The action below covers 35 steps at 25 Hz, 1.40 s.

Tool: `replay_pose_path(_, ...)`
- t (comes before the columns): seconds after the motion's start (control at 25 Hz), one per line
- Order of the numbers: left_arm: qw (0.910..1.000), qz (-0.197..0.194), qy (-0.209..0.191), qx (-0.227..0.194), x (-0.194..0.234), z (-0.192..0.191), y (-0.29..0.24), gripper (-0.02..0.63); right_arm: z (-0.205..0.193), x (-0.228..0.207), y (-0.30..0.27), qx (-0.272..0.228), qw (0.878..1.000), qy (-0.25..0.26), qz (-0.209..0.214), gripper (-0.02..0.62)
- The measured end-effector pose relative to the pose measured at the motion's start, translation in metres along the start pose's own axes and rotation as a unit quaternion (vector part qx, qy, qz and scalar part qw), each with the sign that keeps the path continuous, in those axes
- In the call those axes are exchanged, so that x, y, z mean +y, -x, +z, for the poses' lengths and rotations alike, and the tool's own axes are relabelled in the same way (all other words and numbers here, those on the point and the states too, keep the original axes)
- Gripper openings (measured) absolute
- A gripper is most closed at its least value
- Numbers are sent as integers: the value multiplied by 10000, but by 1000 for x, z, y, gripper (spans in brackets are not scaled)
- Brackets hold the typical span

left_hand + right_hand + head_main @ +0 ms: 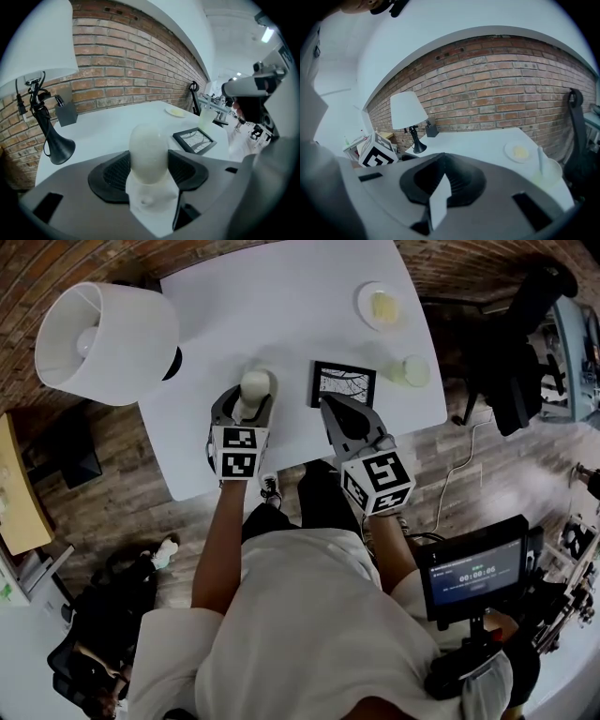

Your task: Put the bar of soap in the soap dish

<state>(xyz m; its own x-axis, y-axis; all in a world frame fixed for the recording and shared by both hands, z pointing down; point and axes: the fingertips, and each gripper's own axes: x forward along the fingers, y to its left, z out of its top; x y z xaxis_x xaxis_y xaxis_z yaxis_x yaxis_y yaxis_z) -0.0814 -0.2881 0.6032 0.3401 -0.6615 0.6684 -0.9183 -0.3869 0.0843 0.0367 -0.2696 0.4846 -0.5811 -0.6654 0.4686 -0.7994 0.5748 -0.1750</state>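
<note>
A white lamp [108, 338] stands left. The left gripper [244, 407] clamps the pale oval bar of soap [255, 387], its long axis pointing forward along the jaws above the table [281, 306]. The right gripper [330, 407] is closed on nothing, and the soap dish [362, 298] sits far right.

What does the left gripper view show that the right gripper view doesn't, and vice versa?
Only the left gripper view: a pale rounded bar, probably the soap, clamped in the left tool, and a black picture frame. Only the right gripper view: the right tool, shut and empty, and the left tool's marker cube. Both: the white table, brick wall, lamp and small dish.
</note>
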Motion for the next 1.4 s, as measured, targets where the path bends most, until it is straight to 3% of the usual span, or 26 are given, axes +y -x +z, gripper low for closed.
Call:
replay_pose_path(0.48,9995,65,-89,284,-6,-20,-15,256,-14,-2,3,158,9999,-3,0,5)
replay_pose_path(1.4,9991,183,-268,277,-5,-20,-22,258,-22,-5,10,173,9998,-33,-63,5)
